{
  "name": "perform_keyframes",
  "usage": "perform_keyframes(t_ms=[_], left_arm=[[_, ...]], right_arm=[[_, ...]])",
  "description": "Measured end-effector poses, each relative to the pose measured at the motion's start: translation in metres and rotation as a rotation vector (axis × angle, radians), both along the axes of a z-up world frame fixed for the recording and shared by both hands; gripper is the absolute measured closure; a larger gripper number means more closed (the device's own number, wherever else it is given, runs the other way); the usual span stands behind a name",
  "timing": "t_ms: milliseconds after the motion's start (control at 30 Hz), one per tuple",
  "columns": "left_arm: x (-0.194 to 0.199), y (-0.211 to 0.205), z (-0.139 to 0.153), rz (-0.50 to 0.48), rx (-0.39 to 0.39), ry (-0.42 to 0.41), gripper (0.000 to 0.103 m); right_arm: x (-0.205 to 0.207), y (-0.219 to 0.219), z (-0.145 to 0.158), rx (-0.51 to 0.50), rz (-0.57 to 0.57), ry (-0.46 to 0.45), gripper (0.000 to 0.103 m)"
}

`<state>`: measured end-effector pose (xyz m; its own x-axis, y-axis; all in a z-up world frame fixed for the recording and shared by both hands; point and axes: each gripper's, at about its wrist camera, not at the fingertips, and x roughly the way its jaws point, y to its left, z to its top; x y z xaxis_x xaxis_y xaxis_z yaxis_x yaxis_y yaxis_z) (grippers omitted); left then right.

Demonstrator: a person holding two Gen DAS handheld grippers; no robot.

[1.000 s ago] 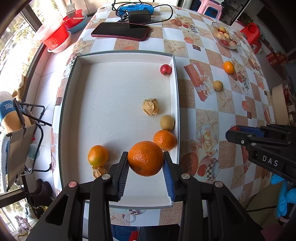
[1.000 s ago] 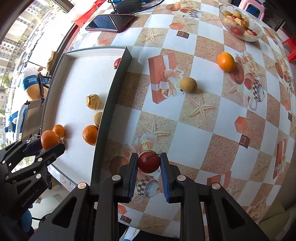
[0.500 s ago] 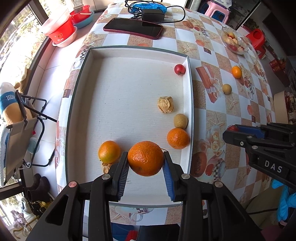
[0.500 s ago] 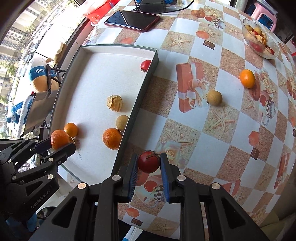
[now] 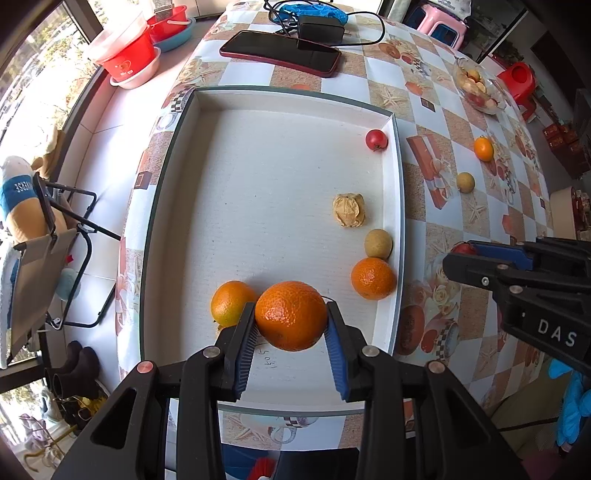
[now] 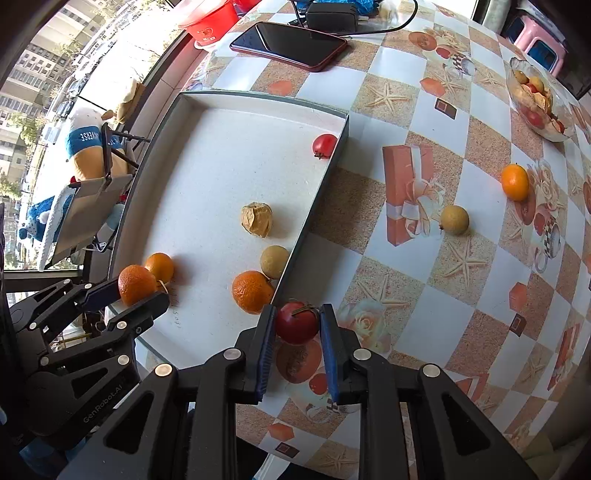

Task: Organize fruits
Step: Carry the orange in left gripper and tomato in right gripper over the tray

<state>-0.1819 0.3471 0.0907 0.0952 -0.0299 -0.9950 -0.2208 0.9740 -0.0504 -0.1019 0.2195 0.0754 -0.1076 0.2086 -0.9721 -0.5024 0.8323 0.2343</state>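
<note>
My left gripper (image 5: pixel 291 326) is shut on a large orange (image 5: pixel 291 314) and hangs over the near end of the white tray (image 5: pixel 391 206). In the tray lie a smaller orange (image 5: pixel 231 301), another orange (image 5: pixel 373 277), a tan round fruit (image 5: pixel 377 243), a papery husked fruit (image 5: pixel 349 209) and a small red fruit (image 5: pixel 376 139). My right gripper (image 6: pixel 297 326) is shut on a red fruit (image 6: pixel 297 322) just outside the tray's right rim (image 6: pixel 317 192). On the tablecloth lie a tan round fruit (image 6: pixel 454 219) and a small orange (image 6: pixel 515 181).
A glass bowl of fruit (image 6: pixel 535 99) stands at the far right. A phone (image 6: pixel 288 43) and a charger with cable (image 6: pixel 332 16) lie beyond the tray. Red basins (image 5: pixel 127 55) sit on the sill at the left, with the table's edge below them.
Both grippers have drifted toward the tray's near right part, each keeping its fruit. The right gripper with the red fruit has come closer to the tray's rim.
</note>
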Motion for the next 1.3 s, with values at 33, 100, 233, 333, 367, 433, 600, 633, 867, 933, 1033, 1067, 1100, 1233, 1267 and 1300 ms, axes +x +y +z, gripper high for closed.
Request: perform_keyframes(t_ms=[33,100,233,333,367,433,600,633,867,933,1033,1067,1100,1233,1267,1300], left_arm=[[0.001,0.002,0.0,0.003,0.001,0.0,0.064],[0.003,0.005,-0.001,0.01,0.002,0.0,0.064],[0.009,0.013,-0.002,0.024,0.004,-0.005,0.064],[0.013,0.019,-0.003,0.037,0.006,-0.007,0.064],[0.014,0.021,-0.004,0.043,0.004,-0.008,0.064],[0.016,0.025,-0.005,0.051,0.003,-0.008,0.064],[0.02,0.031,-0.011,0.067,0.002,-0.003,0.064],[0.021,0.033,-0.012,0.071,0.001,-0.002,0.064],[0.021,0.039,-0.018,0.085,-0.002,0.005,0.064],[0.022,0.04,-0.019,0.086,-0.003,0.006,0.064],[0.023,0.042,-0.02,0.088,-0.004,0.007,0.064],[0.023,0.042,-0.021,0.088,-0.004,0.008,0.064],[0.024,0.042,-0.022,0.087,-0.004,0.01,0.064],[0.025,0.043,-0.025,0.085,-0.005,0.018,0.064],[0.025,0.043,-0.026,0.085,-0.006,0.019,0.064],[0.025,0.043,-0.026,0.085,-0.006,0.02,0.064]], right_arm=[[0.001,0.002,0.001,0.002,0.001,-0.001,0.078],[0.002,0.007,0.002,0.006,0.005,-0.003,0.078],[0.005,0.019,0.004,0.013,0.015,-0.006,0.078],[0.007,0.028,0.004,0.016,0.026,-0.007,0.078],[0.008,0.031,0.004,0.016,0.03,-0.007,0.078],[0.009,0.037,0.004,0.013,0.041,-0.008,0.078],[0.012,0.049,0.0,0.006,0.06,-0.004,0.078],[0.011,0.05,0.0,0.004,0.061,-0.004,0.078],[0.012,0.06,-0.006,-0.009,0.074,0.011,0.078],[0.012,0.063,-0.008,-0.013,0.078,0.013,0.078],[0.013,0.065,-0.009,-0.017,0.077,0.015,0.078],[0.013,0.066,-0.01,-0.018,0.074,0.015,0.078],[0.014,0.066,-0.01,-0.018,0.071,0.017,0.078],[0.017,0.069,-0.014,-0.021,0.058,0.025,0.078],[0.017,0.069,-0.014,-0.022,0.057,0.027,0.078],[0.016,0.069,-0.015,-0.023,0.057,0.029,0.078]])
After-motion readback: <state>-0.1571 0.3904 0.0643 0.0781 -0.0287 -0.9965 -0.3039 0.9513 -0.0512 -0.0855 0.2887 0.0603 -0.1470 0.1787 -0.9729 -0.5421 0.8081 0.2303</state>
